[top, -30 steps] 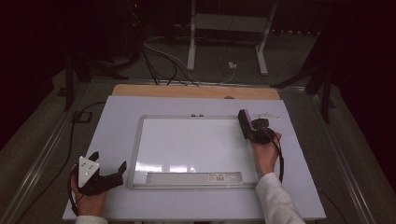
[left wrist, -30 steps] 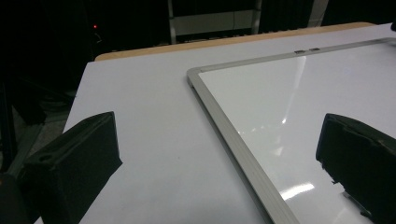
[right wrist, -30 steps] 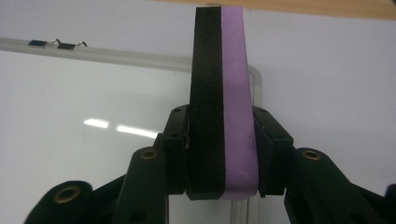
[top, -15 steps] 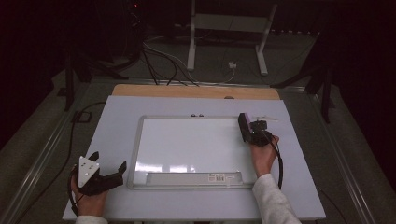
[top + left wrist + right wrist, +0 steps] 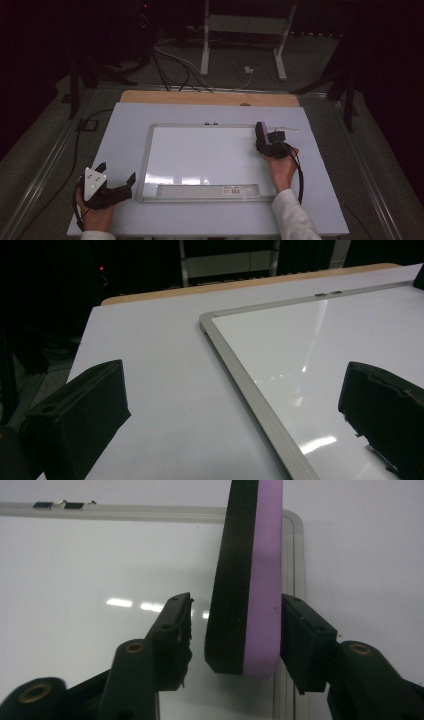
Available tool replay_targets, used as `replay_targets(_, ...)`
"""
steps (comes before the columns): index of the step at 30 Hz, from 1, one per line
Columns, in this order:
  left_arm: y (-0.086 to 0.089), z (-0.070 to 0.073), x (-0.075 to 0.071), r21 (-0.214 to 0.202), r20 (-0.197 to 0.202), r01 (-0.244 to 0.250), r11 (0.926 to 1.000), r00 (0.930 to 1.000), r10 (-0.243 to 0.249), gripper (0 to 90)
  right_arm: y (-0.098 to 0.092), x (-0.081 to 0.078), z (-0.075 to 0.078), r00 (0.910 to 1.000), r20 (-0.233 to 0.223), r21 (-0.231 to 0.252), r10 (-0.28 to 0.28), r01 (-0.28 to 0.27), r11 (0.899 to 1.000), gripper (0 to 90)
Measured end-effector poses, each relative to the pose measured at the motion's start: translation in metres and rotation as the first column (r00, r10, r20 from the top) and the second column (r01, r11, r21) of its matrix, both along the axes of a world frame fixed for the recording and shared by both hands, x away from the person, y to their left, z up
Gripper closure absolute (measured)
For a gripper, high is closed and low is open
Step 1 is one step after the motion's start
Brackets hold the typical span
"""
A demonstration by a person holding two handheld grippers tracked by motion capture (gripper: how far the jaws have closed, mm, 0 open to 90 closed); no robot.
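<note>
Eraser [image 5: 247, 575]: stands on edge at the whiteboard's [image 5: 200, 155] right edge, near its far right corner.
Right gripper [image 5: 235, 627]: jaws have just been opening; one pad is off the black felt, the other beside the purple back.
Left gripper [image 5: 107, 187]: wide open, empty, by the near left corner.
Advice: widen fully, then withdraw straight back so the eraser isn't tipped.

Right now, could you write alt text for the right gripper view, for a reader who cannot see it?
A purple-and-black whiteboard eraser stands on edge between the right tongs, which have just been opening: a gap shows on its black side, while the other pad sits against the purple side. Behind it lies a whiteboard with a grey frame, on a pale table.
</note>
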State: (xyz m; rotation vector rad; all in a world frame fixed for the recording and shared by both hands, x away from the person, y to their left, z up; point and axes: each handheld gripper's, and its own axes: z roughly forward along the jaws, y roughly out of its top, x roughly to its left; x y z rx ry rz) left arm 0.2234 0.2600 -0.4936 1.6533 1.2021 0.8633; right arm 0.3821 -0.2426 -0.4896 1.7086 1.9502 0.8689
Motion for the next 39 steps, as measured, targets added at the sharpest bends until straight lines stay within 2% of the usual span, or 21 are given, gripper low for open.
replay_targets(3, 0.000, 0.000, 0.000, -0.003, 0.001, -0.002, 1.0000, 1.0000, 0.002, 0.4, -0.004, -0.003, 0.006, 0.9999, 0.014, 0.021, 0.003, -0.003, 1.000, 38.2)
replay_targets(7, 0.000, 0.000, 0.000, -0.001, -0.001, 0.001, 1.0000, 1.0000, -0.001, 0.4, -0.006, -0.013, 0.019, 0.9941, 0.082, 0.026, 0.071, -0.073, 0.997, 27.2)
replay_targets(12, 0.000, 0.001, -0.001, -0.005, 0.003, -0.001, 1.0000, 1.0000, 0.001, 0.4, -0.012, -0.031, 0.036, 0.9734, 0.174, 0.045, 0.149, -0.159, 0.986, 16.2)
replay_targets(14, 0.001, 0.001, -0.001, -0.005, 0.003, -0.003, 1.0000, 1.0000, 0.003, 0.4, -0.017, -0.039, 0.040, 0.9633, 0.201, 0.051, 0.178, -0.192, 0.980, 14.6)
replay_targets(16, 0.001, 0.001, -0.001, -0.007, 0.004, -0.004, 1.0000, 1.0000, 0.004, 0.4, -0.022, -0.049, 0.042, 0.9519, 0.228, 0.026, 0.205, -0.216, 0.976, 10.3)
replay_targets(20, 0.000, 0.002, -0.002, -0.013, 0.007, -0.002, 0.9999, 1.0000, 0.002, 0.4, -0.032, -0.069, 0.036, 0.9306, 0.277, 0.009, 0.240, -0.252, 0.968, 8.1)
replay_targets(24, 0.000, 0.004, -0.002, -0.016, 0.010, 0.001, 0.9999, 1.0000, -0.001, 0.4, -0.044, -0.085, 0.027, 0.9171, 0.310, 0.013, 0.251, -0.268, 0.963, 6.6)
replay_targets(27, -0.001, 0.005, -0.002, -0.023, 0.019, -0.004, 0.9997, 0.9998, 0.004, 0.4, -0.053, -0.097, 0.021, 0.9155, 0.318, 0.043, 0.247, -0.274, 0.961, 4.7)
replay_targets(31, -0.001, 0.006, -0.003, -0.025, 0.023, -0.004, 0.9997, 0.9997, 0.005, 0.4, -0.061, -0.112, 0.014, 0.9099, 0.333, 0.040, 0.247, -0.275, 0.960, 2.1)
replay_targets(33, -0.001, 0.007, -0.003, -0.028, 0.027, -0.002, 0.9996, 0.9996, 0.003, 0.4, -0.065, -0.121, 0.011, 0.8967, 0.367, 0.049, 0.247, -0.284, 0.958, 2.1)
replay_targets(36, -0.002, 0.008, -0.003, -0.024, 0.031, 0.005, 0.9997, 0.9995, -0.004, 0.4, -0.070, -0.133, 0.008, 0.8931, 0.379, 0.057, 0.242, -0.284, 0.957, 2.1)
replay_targets(39, -0.003, 0.008, -0.003, -0.017, 0.029, 0.011, 0.9998, 0.9995, -0.010, 0.4, -0.072, -0.136, 0.004, 0.8982, 0.375, 0.046, 0.230, -0.266, 0.963, 2.1)
